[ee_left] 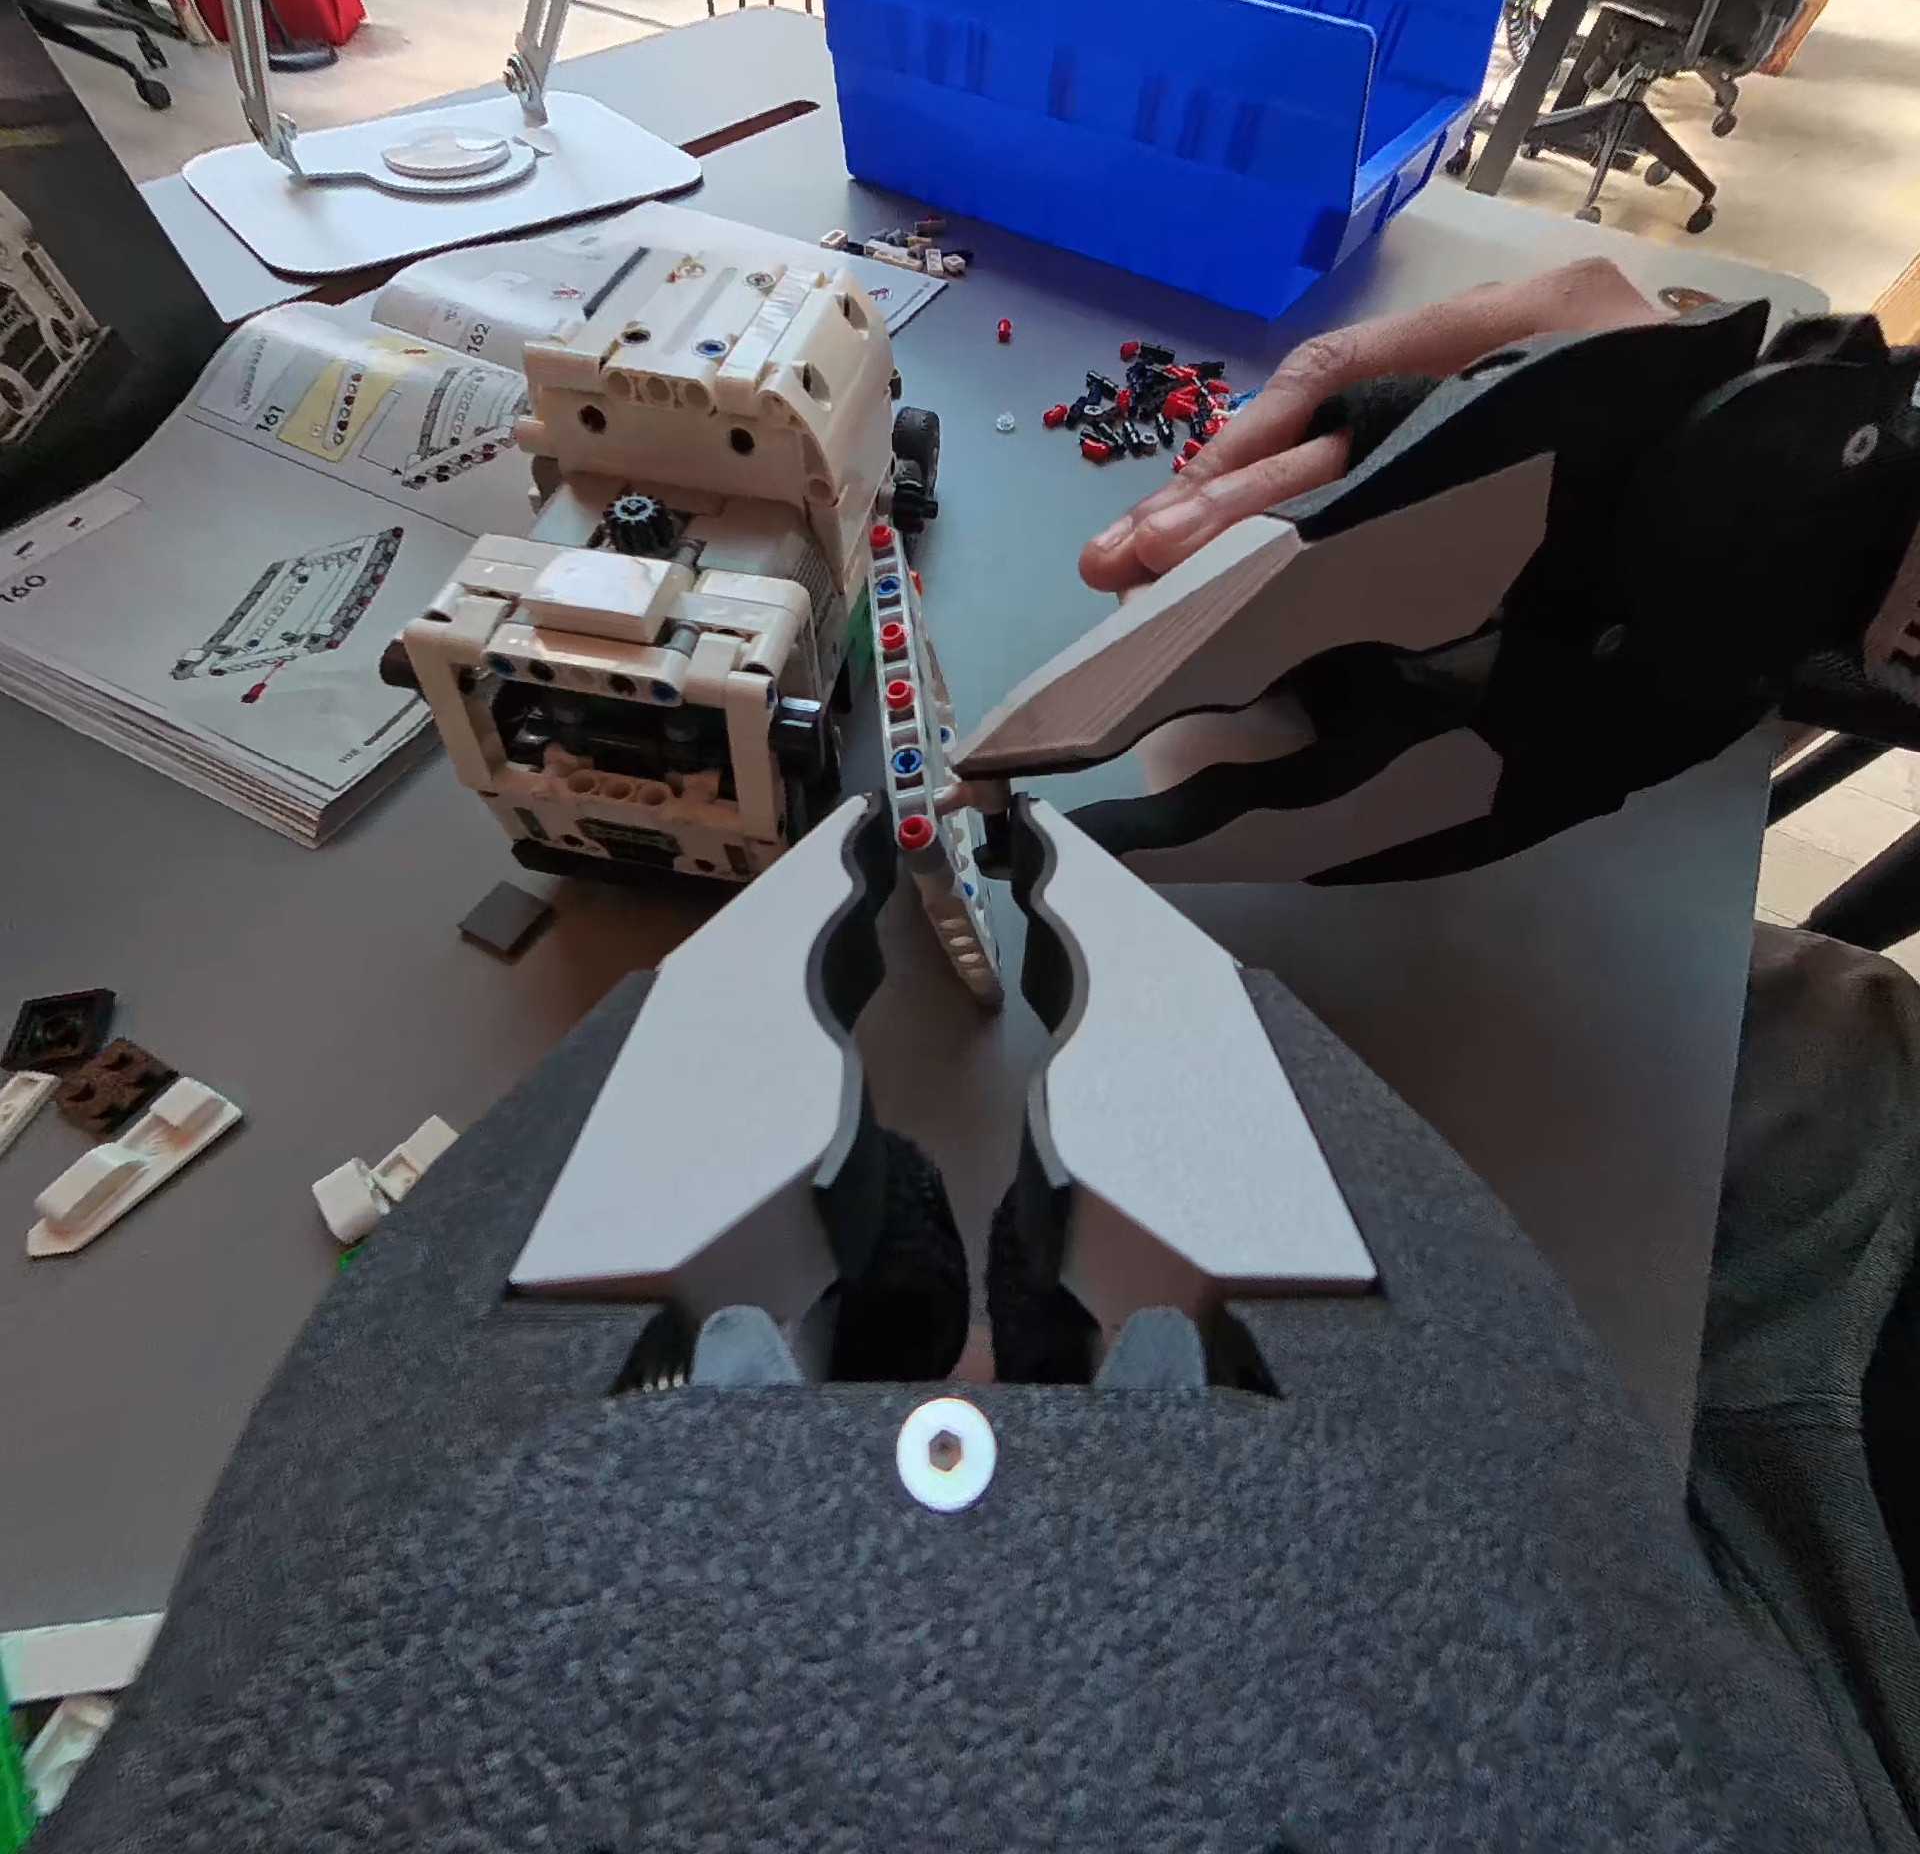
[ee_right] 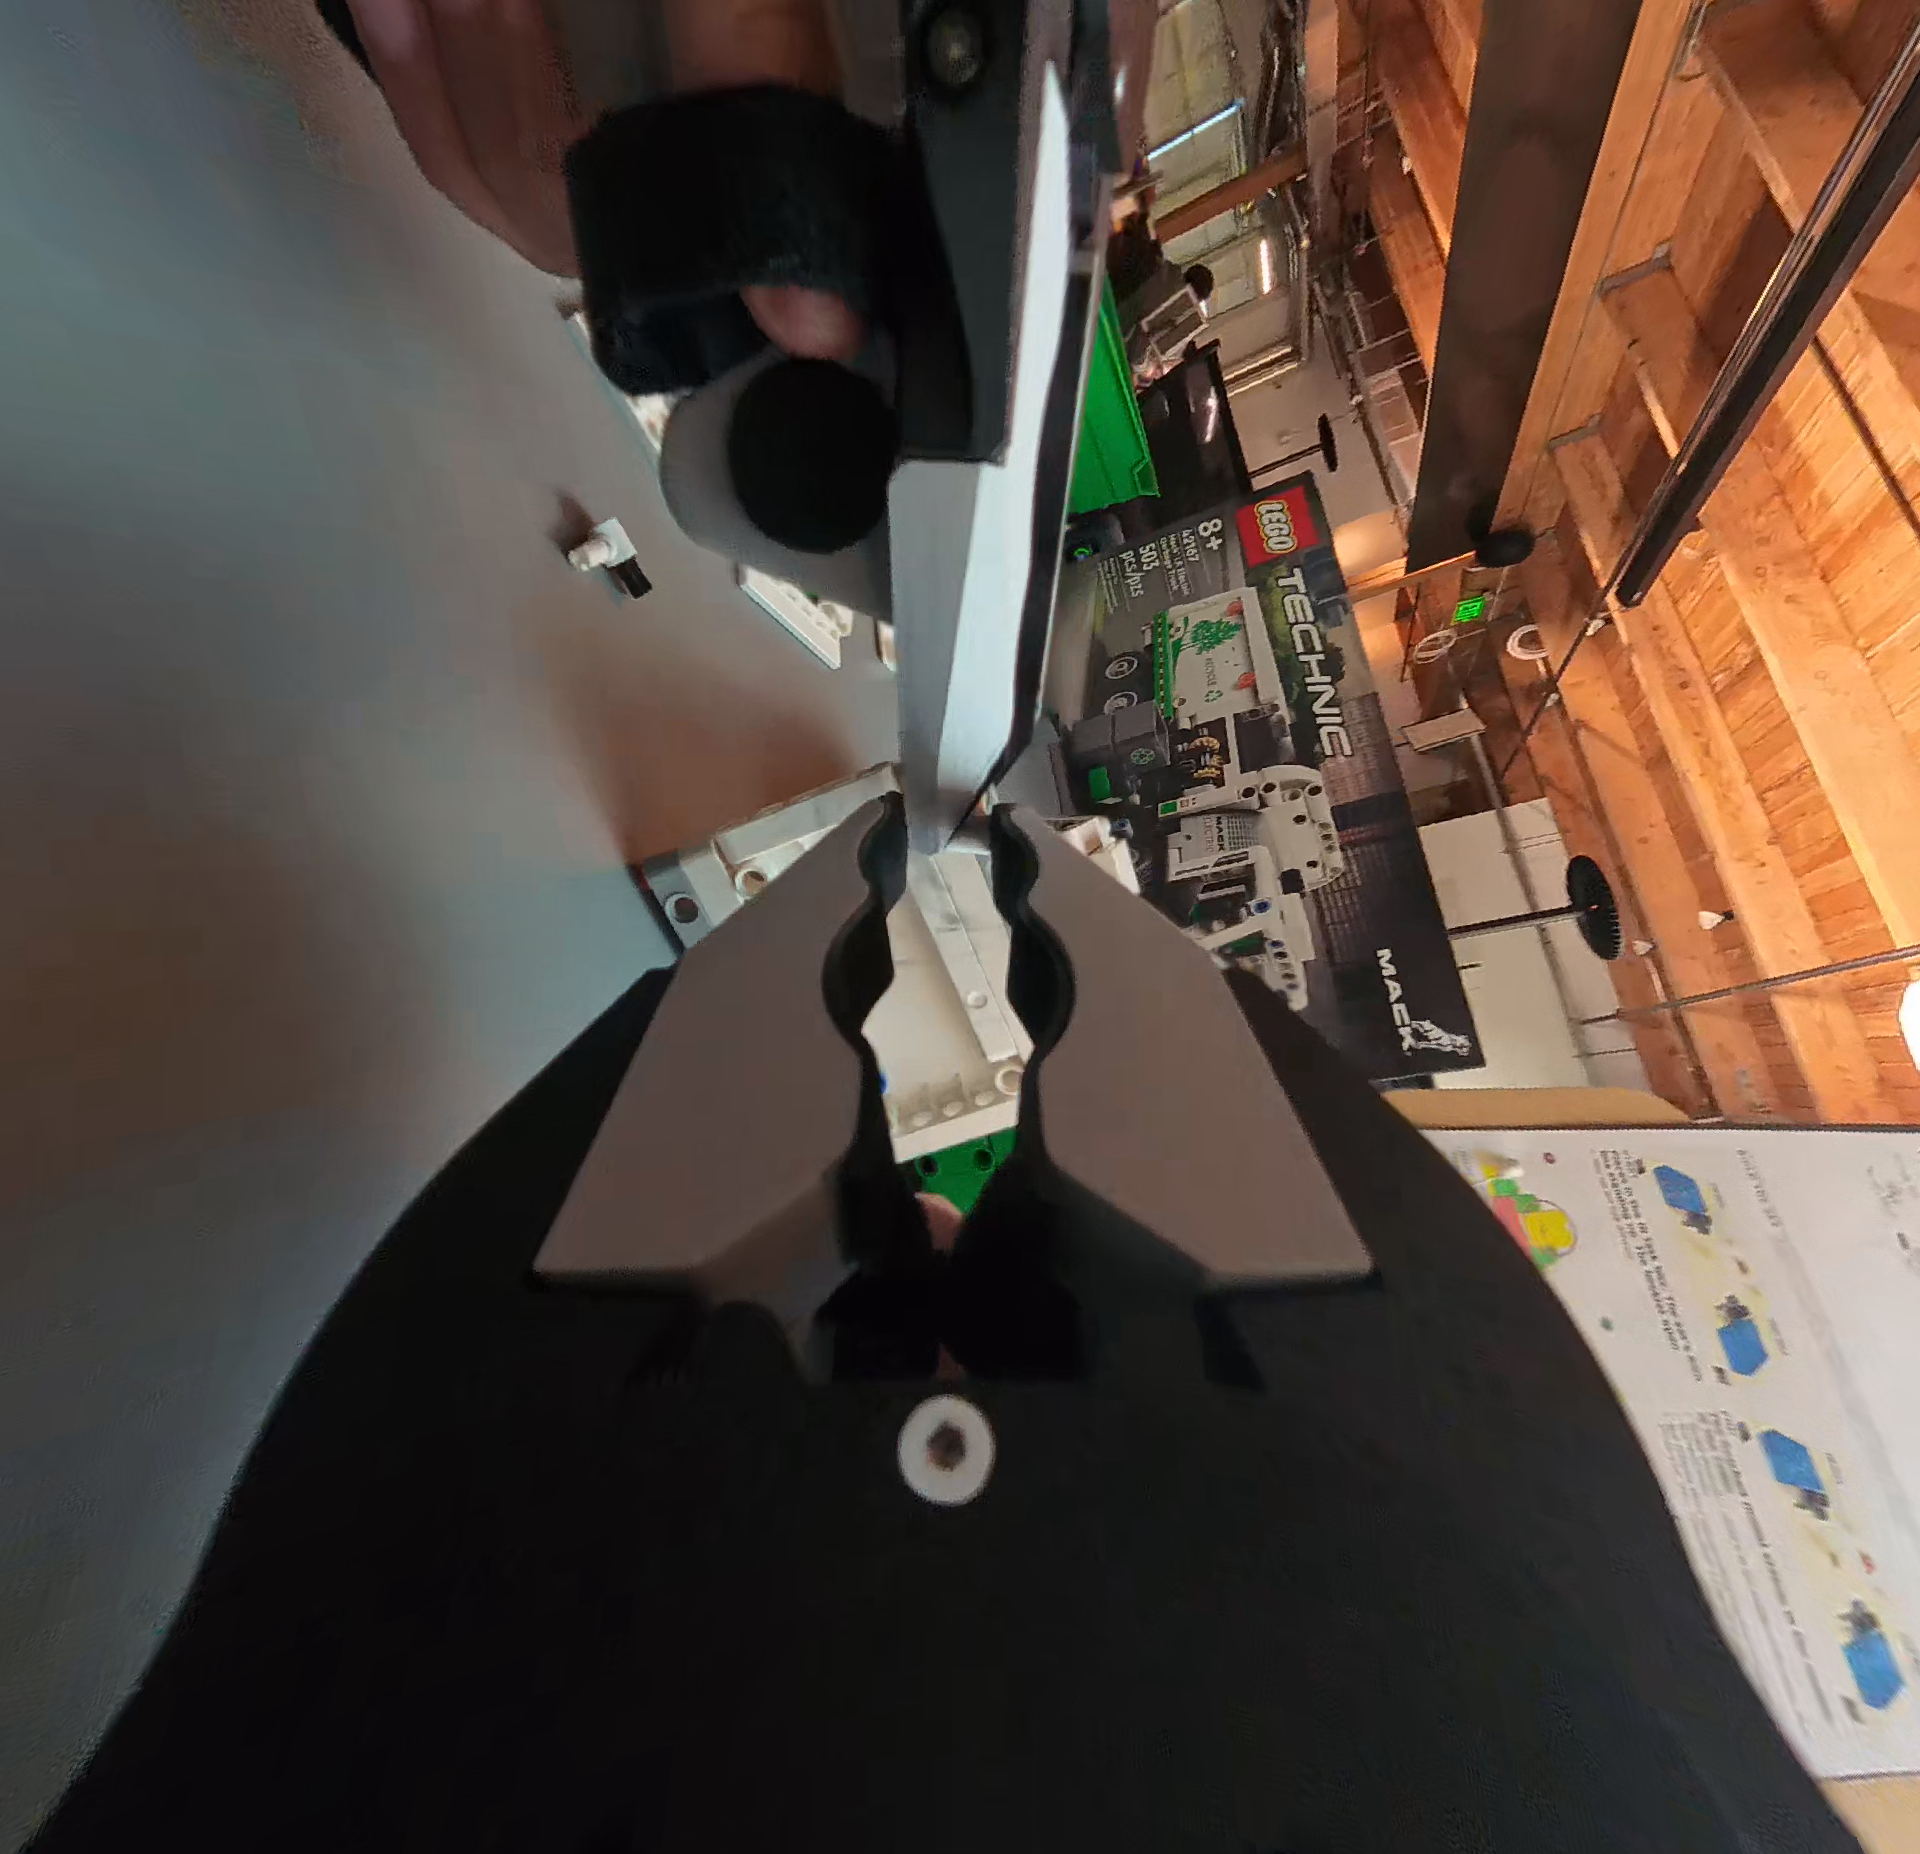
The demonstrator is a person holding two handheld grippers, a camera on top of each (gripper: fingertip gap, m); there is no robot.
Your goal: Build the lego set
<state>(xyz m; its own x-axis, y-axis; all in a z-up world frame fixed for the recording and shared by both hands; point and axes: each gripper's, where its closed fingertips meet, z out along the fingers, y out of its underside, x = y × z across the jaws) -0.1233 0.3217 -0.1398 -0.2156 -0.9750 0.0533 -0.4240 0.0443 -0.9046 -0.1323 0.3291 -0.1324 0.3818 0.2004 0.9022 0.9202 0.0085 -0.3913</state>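
Observation:
A white lego truck (ee_left: 665,578) stands on the dark table. A white beam panel (ee_left: 904,661) with red and blue pins leans along its right side. My left gripper (ee_left: 951,817) is shut on the panel's near end. My right gripper (ee_left: 982,791) comes in from the right, a hand (ee_left: 1247,454) on it, its tips pressed to the panel's right face beside my left fingertips. It looks shut on a small light piece there. In the right wrist view my right gripper (ee_right: 943,817) stands nearly shut, with a left finger (ee_right: 987,609) crossing its tips and white truck parts (ee_right: 935,994) behind.
An open instruction book (ee_left: 239,557) lies left of the truck. A blue bin (ee_left: 1143,90) stands at the back, with a pile of red and black pins (ee_left: 1143,407) in front of it. Loose white and brown pieces (ee_left: 125,1170) lie near left. The set's box (ee_right: 1278,765) stands behind. My two grippers' fingertips are within a few centimetres of each other.

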